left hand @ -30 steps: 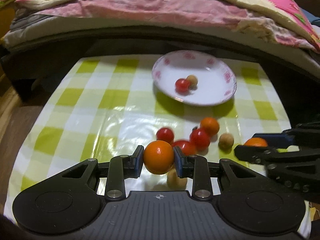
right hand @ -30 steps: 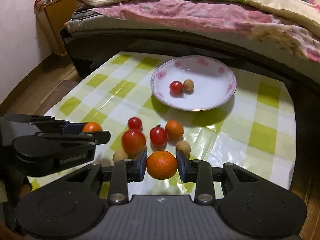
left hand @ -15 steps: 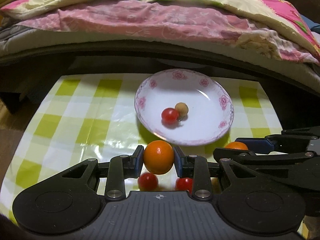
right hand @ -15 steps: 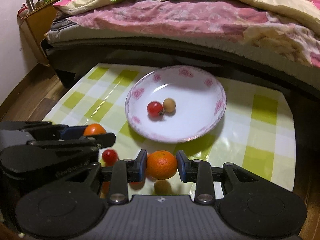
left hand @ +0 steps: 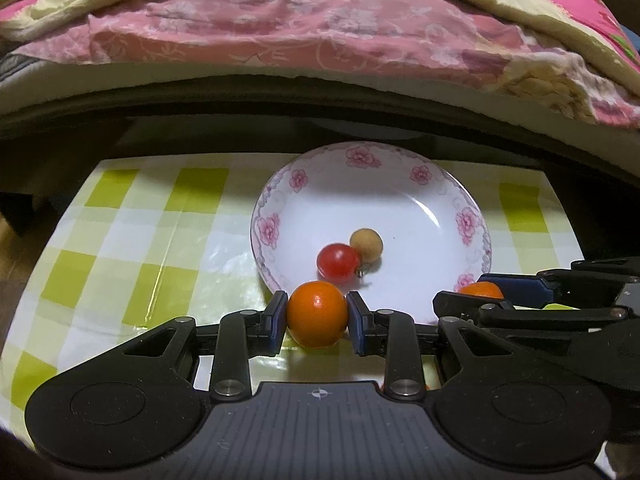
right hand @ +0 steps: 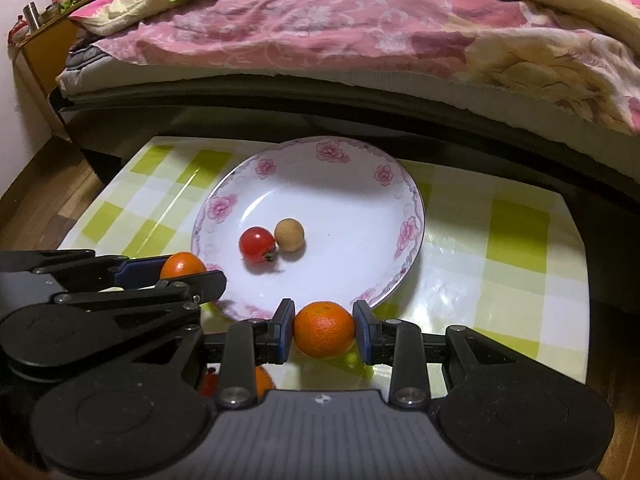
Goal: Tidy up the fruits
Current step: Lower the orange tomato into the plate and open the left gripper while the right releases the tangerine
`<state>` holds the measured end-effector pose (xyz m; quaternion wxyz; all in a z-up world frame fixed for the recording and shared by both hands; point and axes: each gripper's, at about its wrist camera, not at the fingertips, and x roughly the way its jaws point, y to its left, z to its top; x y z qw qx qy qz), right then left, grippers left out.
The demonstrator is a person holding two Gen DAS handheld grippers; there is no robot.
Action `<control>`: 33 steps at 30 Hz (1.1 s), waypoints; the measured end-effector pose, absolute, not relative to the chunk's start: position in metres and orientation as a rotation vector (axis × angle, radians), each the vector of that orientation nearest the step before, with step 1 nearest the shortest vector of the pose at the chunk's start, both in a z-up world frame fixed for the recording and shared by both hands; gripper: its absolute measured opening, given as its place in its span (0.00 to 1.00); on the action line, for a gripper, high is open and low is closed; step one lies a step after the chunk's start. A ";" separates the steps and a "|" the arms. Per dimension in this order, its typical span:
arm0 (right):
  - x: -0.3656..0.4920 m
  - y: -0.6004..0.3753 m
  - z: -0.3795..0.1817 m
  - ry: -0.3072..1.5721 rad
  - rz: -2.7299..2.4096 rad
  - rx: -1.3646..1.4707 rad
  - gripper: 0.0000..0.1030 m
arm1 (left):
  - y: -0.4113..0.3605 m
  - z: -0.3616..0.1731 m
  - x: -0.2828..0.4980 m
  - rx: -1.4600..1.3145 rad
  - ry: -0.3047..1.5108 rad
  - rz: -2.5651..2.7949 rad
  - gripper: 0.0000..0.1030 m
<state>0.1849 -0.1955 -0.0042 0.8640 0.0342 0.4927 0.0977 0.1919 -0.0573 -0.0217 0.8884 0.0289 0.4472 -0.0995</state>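
My left gripper (left hand: 317, 316) is shut on a smooth orange fruit (left hand: 317, 314) at the near rim of a white plate (left hand: 436, 200) with pink flowers. On the plate lie a red cherry tomato (left hand: 338, 263) and a small tan fruit (left hand: 366, 245), touching each other. My right gripper (right hand: 324, 330) is shut on a dimpled mandarin (right hand: 324, 329) just in front of the plate (right hand: 360, 184). Each gripper shows in the other's view: the right one (left hand: 478, 294) at the right edge, the left one (right hand: 182, 270) at the left with its orange fruit (right hand: 182, 266).
The plate stands on a low table with a green-and-white checked cloth (left hand: 120, 248). A bed with pink and yellow quilts (left hand: 320, 32) rises right behind it. A red fruit and an orange one (right hand: 262, 380) lie under my right gripper. Wooden floor (right hand: 36, 196) lies to the left.
Both grippers have moved forward over the table to the plate, each still holding its fruit. The loose fruits on the cloth have slipped out of sight beneath them.
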 end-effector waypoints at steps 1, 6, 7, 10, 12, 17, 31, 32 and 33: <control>0.186 -0.195 -0.005 1.031 0.203 0.071 0.34 | -0.057 -0.022 0.194 0.060 0.928 -0.205 0.37; 0.193 -0.194 -0.008 1.024 0.198 0.068 0.34 | -0.057 -0.025 0.201 0.060 0.934 -0.196 0.37; 0.193 -0.193 -0.009 1.021 0.198 0.060 0.34 | -0.057 -0.026 0.201 0.063 0.935 -0.194 0.37; 0.195 -0.192 -0.010 1.017 0.197 0.050 0.34 | -0.058 -0.027 0.203 0.074 0.930 -0.189 0.37; 0.196 -0.191 -0.010 1.015 0.195 0.050 0.34 | -0.058 -0.027 0.203 0.077 0.928 -0.188 0.37; 0.197 -0.192 -0.011 1.010 0.194 0.052 0.34 | -0.059 -0.027 0.204 0.084 0.925 -0.185 0.37; 0.203 -0.192 -0.015 1.004 0.184 0.045 0.34 | -0.060 -0.028 0.205 0.093 0.914 -0.182 0.37; 0.203 -0.192 -0.015 1.003 0.183 0.044 0.34 | -0.060 -0.028 0.205 0.093 0.914 -0.181 0.37; 0.203 -0.192 -0.015 1.003 0.182 0.044 0.34 | -0.060 -0.028 0.205 0.092 0.914 -0.181 0.37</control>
